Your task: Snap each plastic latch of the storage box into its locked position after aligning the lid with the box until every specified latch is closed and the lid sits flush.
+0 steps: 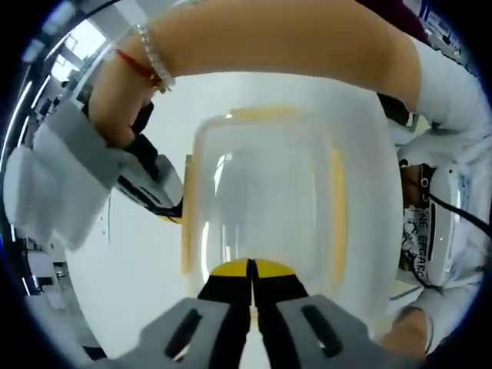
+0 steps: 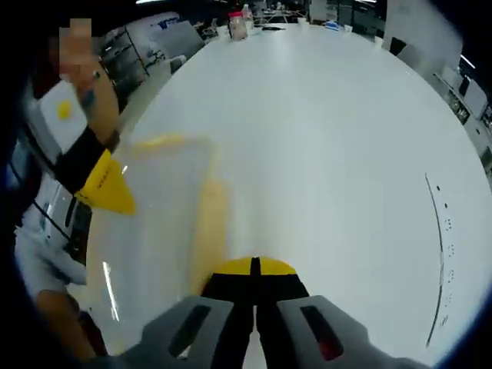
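Observation:
The clear storage box (image 1: 269, 192) lies on the white table (image 1: 138, 269) with its lid on; pale yellow latches show on its far edge (image 1: 261, 114), left side (image 1: 187, 223) and right side (image 1: 337, 207). My left gripper (image 1: 251, 269) is shut, its yellow tips against the box's near edge. The right gripper (image 1: 157, 184), held by a hand, touches the left side of the box. In the right gripper view, my right gripper (image 2: 254, 267) is shut beside the box (image 2: 154, 223) and its long yellow latch (image 2: 209, 223). The left gripper's yellow tip (image 2: 108, 191) rests on the box's other side.
A person's forearm (image 1: 292, 38) with a bead bracelet crosses above the box, and a torso in a printed white shirt (image 1: 430, 223) stands at the right. The table (image 2: 330, 154) stretches wide to the right of the box. Bottles (image 2: 238, 23) stand at its far end.

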